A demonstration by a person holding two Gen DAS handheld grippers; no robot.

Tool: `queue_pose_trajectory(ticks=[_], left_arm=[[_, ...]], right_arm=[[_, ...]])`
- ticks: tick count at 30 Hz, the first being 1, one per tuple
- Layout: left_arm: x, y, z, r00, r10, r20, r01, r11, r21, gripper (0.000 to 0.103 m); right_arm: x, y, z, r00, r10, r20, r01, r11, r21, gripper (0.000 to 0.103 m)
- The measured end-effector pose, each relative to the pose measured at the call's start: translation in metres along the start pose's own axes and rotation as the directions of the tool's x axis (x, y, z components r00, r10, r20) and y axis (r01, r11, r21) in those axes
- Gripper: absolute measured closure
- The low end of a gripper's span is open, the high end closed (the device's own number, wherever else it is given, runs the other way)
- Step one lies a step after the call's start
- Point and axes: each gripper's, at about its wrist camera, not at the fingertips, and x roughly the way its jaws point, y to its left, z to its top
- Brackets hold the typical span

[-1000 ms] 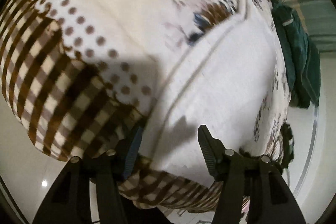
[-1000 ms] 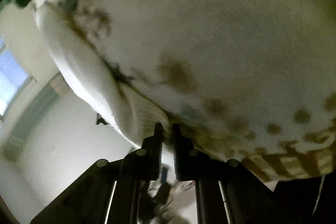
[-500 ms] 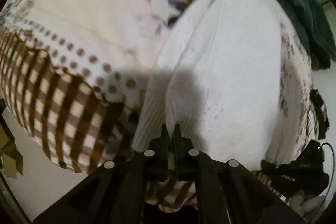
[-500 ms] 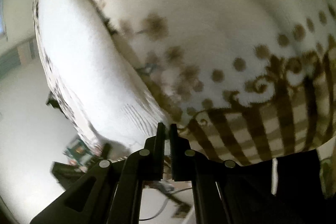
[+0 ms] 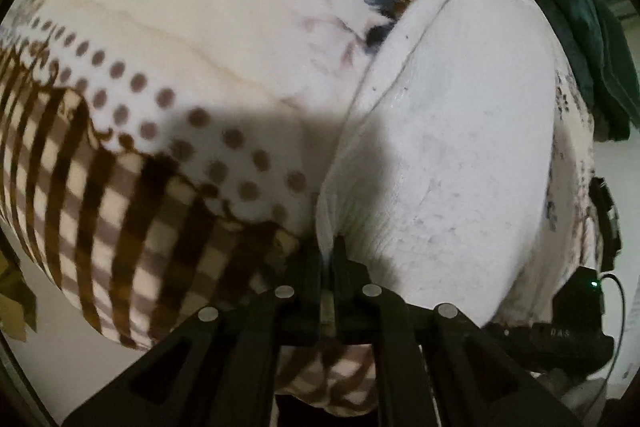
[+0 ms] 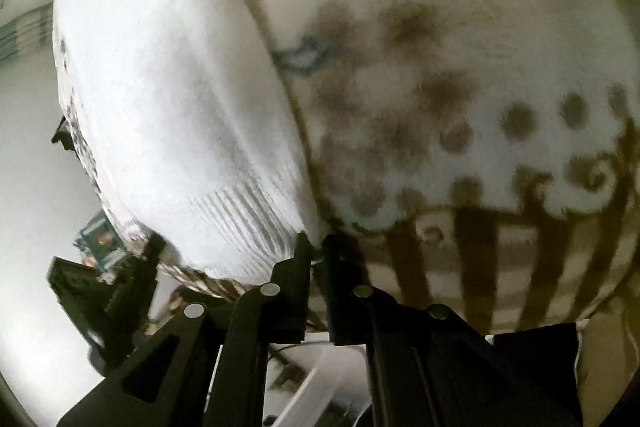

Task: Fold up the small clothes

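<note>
A white knit garment (image 5: 460, 131) with a ribbed hem lies on a patterned blanket (image 5: 180, 39) with brown dots, checks and flowers. My left gripper (image 5: 329, 247) is shut on the near left corner of the hem. In the right wrist view the same white garment (image 6: 168, 99) lies to the left, and my right gripper (image 6: 316, 247) is shut on its ribbed hem corner, at the edge next to the dotted blanket (image 6: 460, 67).
A dark green garment (image 5: 580, 27) lies at the far right of the blanket. Black equipment with a green light (image 5: 588, 291) sits by the blanket's right edge. Dark objects and clutter (image 6: 100, 267) lie on the pale floor at lower left in the right wrist view.
My left gripper was open over the hem one second ago and has shut on it. My right gripper stayed shut on the hem while its view swung over the garment.
</note>
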Motion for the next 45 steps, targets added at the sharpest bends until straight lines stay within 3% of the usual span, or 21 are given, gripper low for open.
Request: queue_pose_trajectory(ticks=[2, 3, 6, 8, 11, 14, 15, 16, 17, 22, 25, 27, 29, 30, 32, 33, 34, 36, 39, 42, 45], left_arm=[[-0.011, 0.000, 0.000, 1.000, -0.018, -0.003, 0.018, 1.000, -0.005, 0.094], [-0.016, 0.002, -0.001, 1.000, -0.022, -0.002, 0.022, 1.000, -0.009, 0.084], [-0.034, 0.006, -0.002, 0.995, -0.093, 0.023, 0.094, 0.996, -0.009, 0.052], [-0.037, 0.005, 0.001, 0.992, -0.119, 0.035, 0.118, 0.993, 0.007, 0.044], [-0.019, 0.000, 0.011, 0.995, -0.100, -0.009, 0.100, 0.994, 0.047, 0.044], [-0.003, -0.011, 0.017, 0.997, -0.070, -0.028, 0.072, 0.991, 0.110, 0.047], [-0.002, -0.014, 0.016, 0.998, -0.062, -0.026, 0.065, 0.989, 0.135, 0.071], [0.002, -0.016, 0.016, 0.998, -0.048, -0.034, 0.053, 0.987, 0.151, 0.098], [0.002, -0.015, 0.017, 0.998, -0.045, -0.047, 0.052, 0.987, 0.155, 0.098], [-0.025, 0.003, 0.013, 0.998, -0.065, 0.001, 0.065, 0.990, 0.122, 0.101], [-0.011, 0.023, 0.019, 0.994, -0.078, -0.076, 0.083, 0.994, 0.065, 0.100], [-0.010, 0.013, 0.032, 0.987, -0.106, -0.118, 0.115, 0.991, 0.073, 0.096], [-0.019, -0.004, 0.049, 0.988, -0.080, -0.132, 0.097, 0.987, 0.127, 0.095], [-0.027, -0.014, 0.059, 0.988, -0.100, -0.121, 0.119, 0.981, 0.153, 0.090], [-0.041, -0.031, 0.081, 0.988, -0.133, -0.081, 0.146, 0.971, 0.192, 0.064], [-0.047, -0.039, 0.093, 0.986, -0.154, -0.058, 0.163, 0.965, 0.205, 0.045], [-0.052, -0.048, 0.105, 0.984, -0.174, -0.031, 0.177, 0.961, 0.214, 0.039], [-0.060, -0.060, 0.126, 0.978, -0.208, 0.026, 0.197, 0.953, 0.232, 0.039], [-0.054, -0.068, 0.137, 0.980, -0.192, 0.055, 0.173, 0.952, 0.253, 0.039], [-0.041, -0.050, 0.128, 0.984, -0.179, 0.021, 0.169, 0.954, 0.249, 0.039], [-0.022, -0.041, 0.105, 0.987, -0.153, -0.039, 0.158, 0.958, 0.239, 0.040]], right_arm=[[-0.008, -0.003, 0.003, 0.998, 0.037, -0.046, -0.037, 0.999, -0.008, 0.062], [-0.017, -0.005, 0.003, 0.997, 0.043, -0.059, -0.044, 0.999, -0.009, 0.057], [-0.047, -0.016, 0.001, 0.996, 0.092, -0.002, -0.092, 0.996, -0.009, 0.051], [-0.056, -0.017, 0.005, 0.992, 0.122, 0.041, -0.122, 0.993, 0.006, 0.046], [-0.055, -0.022, 0.014, 0.981, 0.185, 0.064, -0.188, 0.981, 0.047, 0.046], [-0.043, -0.029, 0.021, 0.978, 0.202, 0.057, -0.205, 0.977, 0.054, 0.046], [-0.036, -0.024, 0.021, 0.981, 0.185, 0.052, -0.187, 0.981, 0.046, 0.046], [-0.029, -0.020, 0.018, 0.983, 0.177, 0.054, -0.179, 0.983, 0.038, 0.063], [-0.027, -0.017, 0.014, 0.983, 0.172, 0.065, -0.174, 0.984, 0.025, 0.096], [-0.028, 0.004, -0.018, 0.988, 0.107, 0.115, -0.115, 0.991, 0.070, 0.098], [-0.009, 0.005, -0.015, 0.997, -0.024, 0.078, 0.016, 0.994, 0.107, 0.098], [0.002, 0.017, -0.005, 0.998, -0.049, 0.041, 0.044, 0.992, 0.115, 0.097], [-0.006, 0.030, 0.013, 0.996, -0.089, -0.010, 0.089, 0.989, 0.114, 0.077], [-0.012, 0.035, 0.019, 0.995, -0.098, -0.025, 0.100, 0.989, 0.109, 0.071], [-0.035, 0.051, 0.032, 0.996, -0.093, -0.014, 0.094, 0.992, 0.086, 0.049], [-0.051, 0.064, 0.041, 0.995, -0.102, 0.004, 0.102, 0.993, 0.068, 0.048], [-0.063, 0.077, 0.051, 0.993, -0.115, 0.018, 0.114, 0.992, 0.053, 0.048], [-0.093, 0.115, 0.078, 0.988, -0.141, 0.070, 0.141, 0.990, 0.012, 0.048], [-0.122, 0.178, 0.120, 0.980, -0.122, 0.157, 0.134, 0.989, -0.063, 0.045], [-0.122, 0.272, 0.171, 0.962, -0.106, 0.253, 0.155, 0.971, -0.181, 0.040], [-0.100, 0.331, 0.219, 0.947, -0.147, 0.285, 0.223, 0.941, -0.253, 0.040]])
